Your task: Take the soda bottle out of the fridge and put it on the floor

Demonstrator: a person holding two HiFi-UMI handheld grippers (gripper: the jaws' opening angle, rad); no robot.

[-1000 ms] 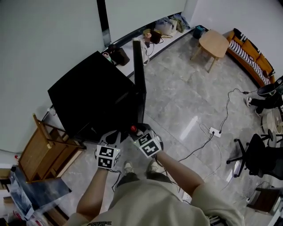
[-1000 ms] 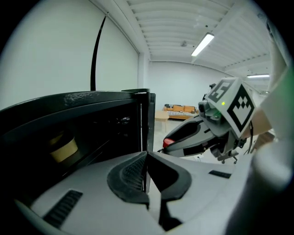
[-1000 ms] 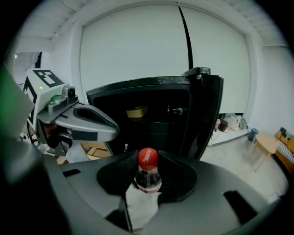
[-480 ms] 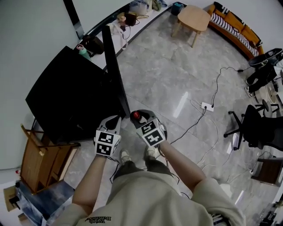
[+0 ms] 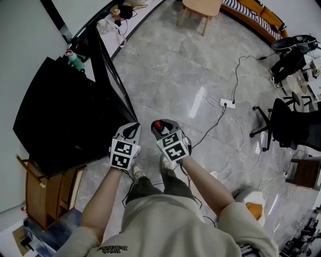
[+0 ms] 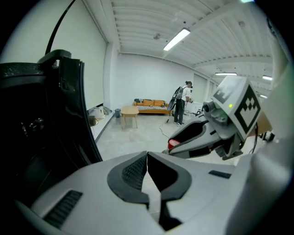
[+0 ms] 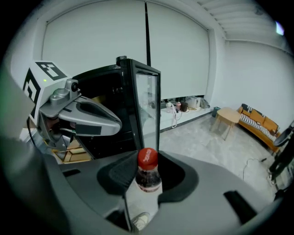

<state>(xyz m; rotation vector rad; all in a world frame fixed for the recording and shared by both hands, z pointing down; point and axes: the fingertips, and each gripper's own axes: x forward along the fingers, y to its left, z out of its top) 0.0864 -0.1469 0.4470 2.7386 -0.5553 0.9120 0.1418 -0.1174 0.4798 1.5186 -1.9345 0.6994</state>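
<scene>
My right gripper [image 5: 160,126] is shut on the neck of a soda bottle [image 7: 148,173] with a red cap [image 5: 157,124] and dark drink inside; the bottle stands upright between the pads [image 7: 120,173], over grey floor. Beside it on the left, my left gripper [image 5: 131,128] holds nothing, its jaw tips touching [image 6: 147,158]. The black fridge [image 5: 60,120] stands left of both grippers with its glass door [image 7: 147,110] swung open. Both grippers are outside the fridge, just in front of the door's edge [image 5: 113,83]. The left gripper view also catches the cap [image 6: 172,143].
A wooden rack [image 5: 45,193] stands by the fridge. A white power strip [image 5: 225,103] with cables lies on the marble floor to the right, near a black office chair [image 5: 288,128]. A round wooden table [image 5: 200,6] and a person [image 6: 183,103] are far off.
Both grippers, the right one still holding the bottle, have drawn away from the fridge opening to the floor area in front of the door. The head view has swung right.
</scene>
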